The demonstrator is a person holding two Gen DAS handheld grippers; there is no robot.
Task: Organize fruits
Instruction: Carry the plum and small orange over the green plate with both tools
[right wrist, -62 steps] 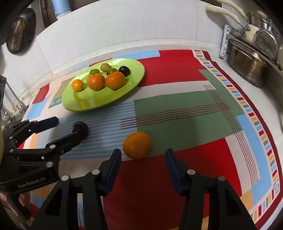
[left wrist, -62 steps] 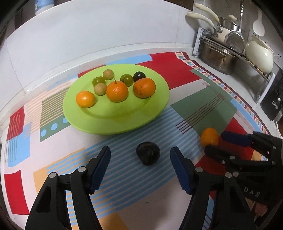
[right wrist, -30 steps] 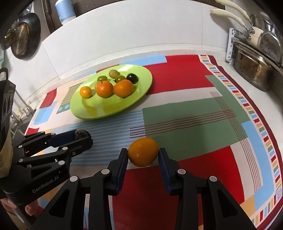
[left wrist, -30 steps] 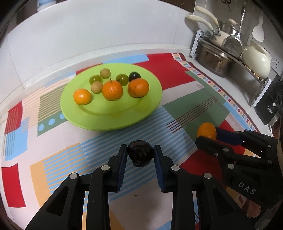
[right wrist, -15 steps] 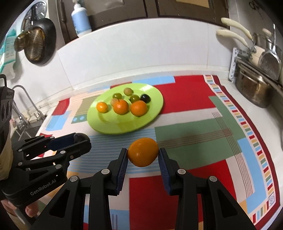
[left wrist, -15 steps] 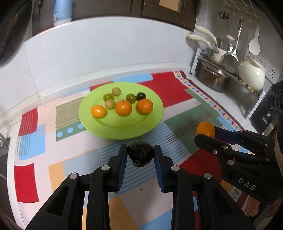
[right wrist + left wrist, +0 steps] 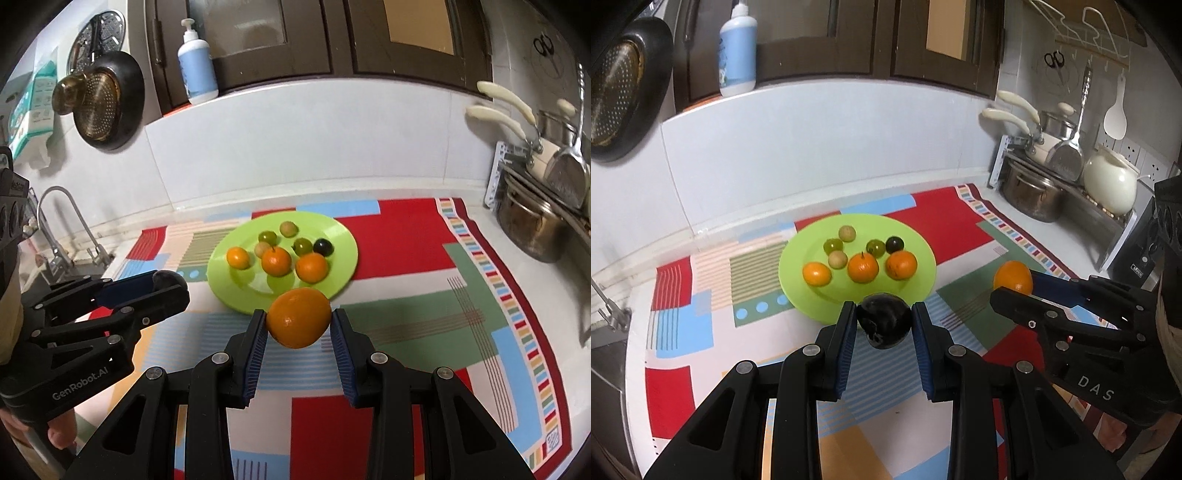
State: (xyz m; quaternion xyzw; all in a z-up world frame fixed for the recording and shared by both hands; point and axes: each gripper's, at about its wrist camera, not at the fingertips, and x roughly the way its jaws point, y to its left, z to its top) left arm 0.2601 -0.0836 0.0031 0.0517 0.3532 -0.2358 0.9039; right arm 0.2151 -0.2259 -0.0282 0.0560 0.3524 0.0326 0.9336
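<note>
My left gripper (image 7: pixel 884 325) is shut on a dark avocado (image 7: pixel 884 319) and holds it above the mat, just in front of the green plate (image 7: pixel 919 247). My right gripper (image 7: pixel 298 325) is shut on an orange (image 7: pixel 298 317), held in the air near the plate's front edge (image 7: pixel 343 236). The plate holds three oranges, several small green and tan fruits and one dark one. Each gripper shows in the other's view: the right with its orange (image 7: pixel 1013 277), the left with the avocado (image 7: pixel 166 277).
A colourful patterned mat (image 7: pixel 406 229) covers the white counter. Pots and a white kettle (image 7: pixel 1110 184) sit on a rack at the right. A tap and sink (image 7: pixel 62 221) lie at the left. A white wall stands behind the plate.
Both grippers closed on their fruits, the left on the avocado and the right on the orange, then lifted them well above the mat.
</note>
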